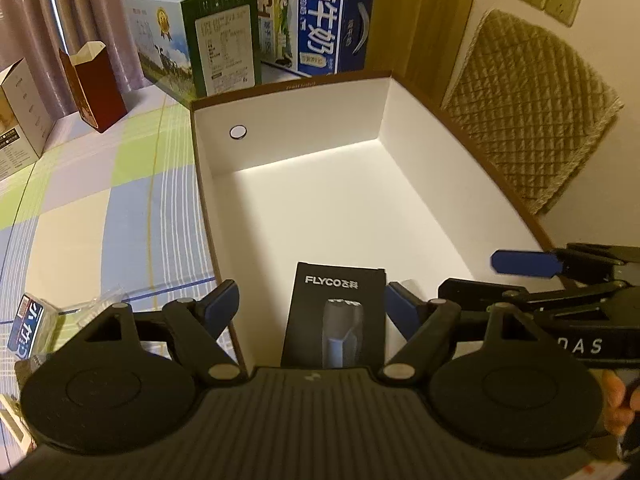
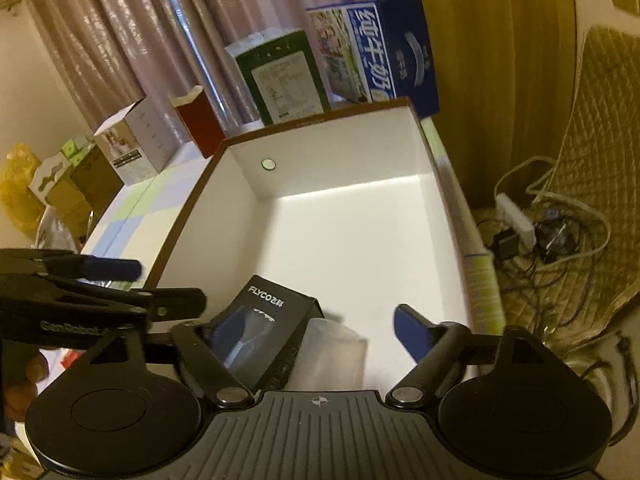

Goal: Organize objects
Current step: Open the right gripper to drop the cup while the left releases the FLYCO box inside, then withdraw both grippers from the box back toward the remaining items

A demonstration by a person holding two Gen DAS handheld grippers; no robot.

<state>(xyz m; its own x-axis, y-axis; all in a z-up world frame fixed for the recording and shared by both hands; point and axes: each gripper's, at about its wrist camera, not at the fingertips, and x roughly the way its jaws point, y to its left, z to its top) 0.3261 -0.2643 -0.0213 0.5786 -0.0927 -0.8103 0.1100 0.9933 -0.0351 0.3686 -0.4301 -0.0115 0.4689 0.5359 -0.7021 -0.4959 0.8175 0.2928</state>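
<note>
Left claw [image 1: 310, 304] is spread wide & empty, hovering over the near end of a white-lined storage box [image 1: 288, 104] on a plaid-covered worktop [image 1: 104, 216]. FLYCO shaver box [image 1: 335, 318] lies flat inside the storage box at its near wall, directly between the left claw's fingertips, long axis pointing away along the fingers; neither pad touches it. Right claw [image 2: 304, 332] is also spread & empty; from its view the shaver box sits toward the left finger, beside a blurry clear item I can't identify. Left claw looks nearer & better lined up. Milk cartons [image 1: 336, 20] stand behind.
</note>
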